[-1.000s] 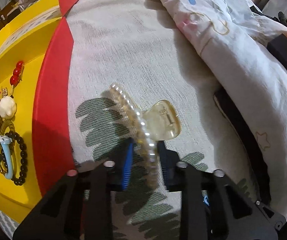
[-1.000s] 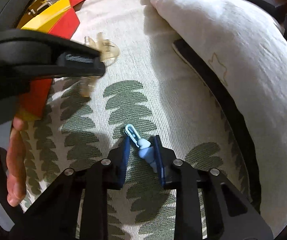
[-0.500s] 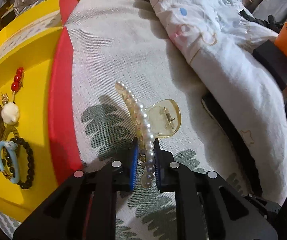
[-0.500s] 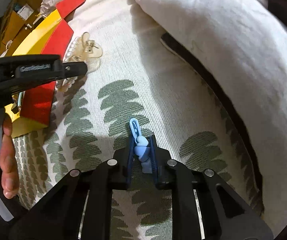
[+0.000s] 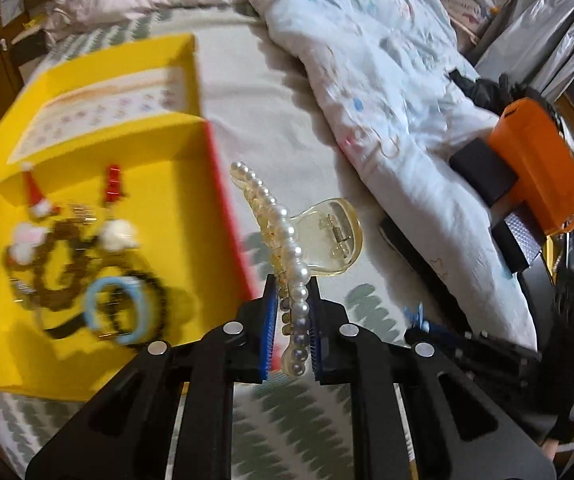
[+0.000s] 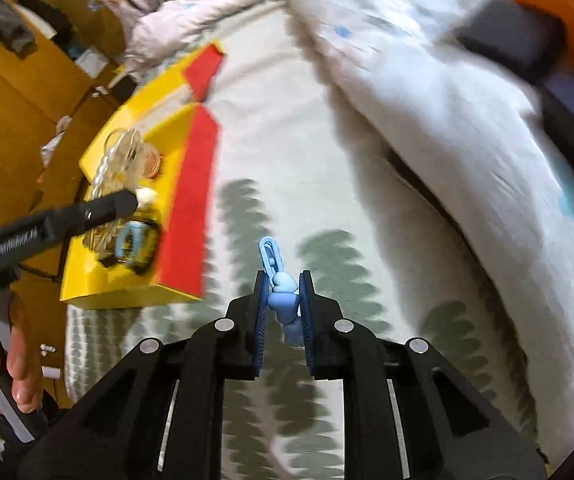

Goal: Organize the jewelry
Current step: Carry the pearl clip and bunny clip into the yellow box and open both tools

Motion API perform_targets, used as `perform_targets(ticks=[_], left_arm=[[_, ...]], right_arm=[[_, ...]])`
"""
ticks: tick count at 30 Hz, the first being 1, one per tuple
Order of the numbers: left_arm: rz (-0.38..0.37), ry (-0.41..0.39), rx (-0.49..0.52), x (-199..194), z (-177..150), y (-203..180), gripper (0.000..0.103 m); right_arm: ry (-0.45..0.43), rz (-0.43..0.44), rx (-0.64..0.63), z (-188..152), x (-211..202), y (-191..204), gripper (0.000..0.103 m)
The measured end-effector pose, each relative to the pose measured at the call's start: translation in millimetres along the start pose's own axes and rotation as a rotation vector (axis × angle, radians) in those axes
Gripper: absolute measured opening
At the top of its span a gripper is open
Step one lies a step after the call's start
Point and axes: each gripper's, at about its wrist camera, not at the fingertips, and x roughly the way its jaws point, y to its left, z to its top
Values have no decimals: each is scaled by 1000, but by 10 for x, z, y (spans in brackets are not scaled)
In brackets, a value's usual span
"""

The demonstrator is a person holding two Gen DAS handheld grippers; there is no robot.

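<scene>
My left gripper (image 5: 291, 300) is shut on a clear yellowish hair claw with a pearl row (image 5: 287, 236), held above the bed beside the red edge of a yellow box (image 5: 191, 152). The box holds several pieces: dark bead bracelets, a light blue ring (image 5: 113, 312), red and white charms. In the right wrist view my right gripper (image 6: 282, 300) is shut on a small light blue hair clip (image 6: 277, 280), lifted off the leaf-patterned sheet. The left gripper (image 6: 123, 202) with the claw shows there over the yellow box (image 6: 107, 280).
A rumpled white quilt (image 5: 387, 92) fills the right side of the bed. An orange and black device (image 5: 535, 164) lies at the far right. A person's hand (image 6: 11, 364) is at the left edge. A dark strap (image 5: 419, 252) runs along the quilt's edge.
Both grippers closed on their pieces and rose from the sheet. The left one carried the pearl claw up and toward the yellow box; the right one lifted the blue clip.
</scene>
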Motion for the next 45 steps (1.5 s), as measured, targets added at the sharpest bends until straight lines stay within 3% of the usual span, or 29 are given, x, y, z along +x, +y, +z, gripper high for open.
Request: perform_targets(ticks=[4, 10, 16, 27, 34, 45], left_arm=[[39, -39, -23, -286, -64, 385, 14], [118, -50, -63, -535, -273, 999, 14], [137, -29, -114, -499, -447, 1442, 14], [152, 34, -154, -172, -605, 1885, 14], [162, 77, -167, -11, -661, 2010, 14], [163, 80, -175, 124, -634, 2111, 14]], right_arm=[[-21, 71, -67, 81, -13, 463, 16], [1, 142, -182, 188, 280, 1279, 16], [45, 119, -234, 207, 664, 1664, 16], [92, 46, -249, 298, 1171, 1751, 16], [95, 21, -237, 427, 1406, 1757, 16], [93, -34, -237, 521, 1713, 1740, 16]])
